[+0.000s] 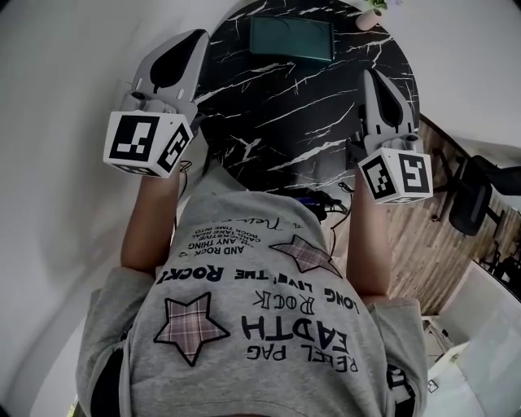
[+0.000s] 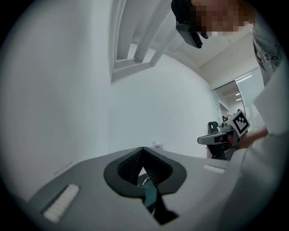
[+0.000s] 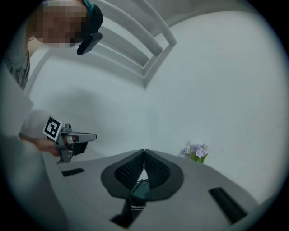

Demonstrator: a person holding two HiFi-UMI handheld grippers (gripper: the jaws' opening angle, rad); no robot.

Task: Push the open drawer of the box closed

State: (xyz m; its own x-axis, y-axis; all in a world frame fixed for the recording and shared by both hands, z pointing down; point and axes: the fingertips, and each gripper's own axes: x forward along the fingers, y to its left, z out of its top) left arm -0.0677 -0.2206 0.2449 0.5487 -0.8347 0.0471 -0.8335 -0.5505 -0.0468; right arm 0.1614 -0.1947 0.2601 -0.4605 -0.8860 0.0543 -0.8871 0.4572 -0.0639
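Observation:
A dark teal box (image 1: 291,39) lies at the far side of the round black marble table (image 1: 309,122). From here I cannot make out its drawer. My left gripper (image 1: 199,37) is held above the table's left edge, left of the box, jaws shut and empty. My right gripper (image 1: 373,75) hovers over the table's right side, nearer me than the box, also shut with nothing in it. In the left gripper view the jaws (image 2: 143,149) meet at the tip, and a sliver of teal box (image 2: 150,195) shows below them. The right gripper view shows the same: jaws (image 3: 144,151) together, box (image 3: 139,190) beneath.
A small pot of flowers (image 1: 374,10) stands at the table's far right edge, seen too in the right gripper view (image 3: 195,151). Cables (image 1: 313,199) hang at the table's near edge. A black office chair (image 1: 472,195) stands on the wooden floor to the right. White walls surround the table.

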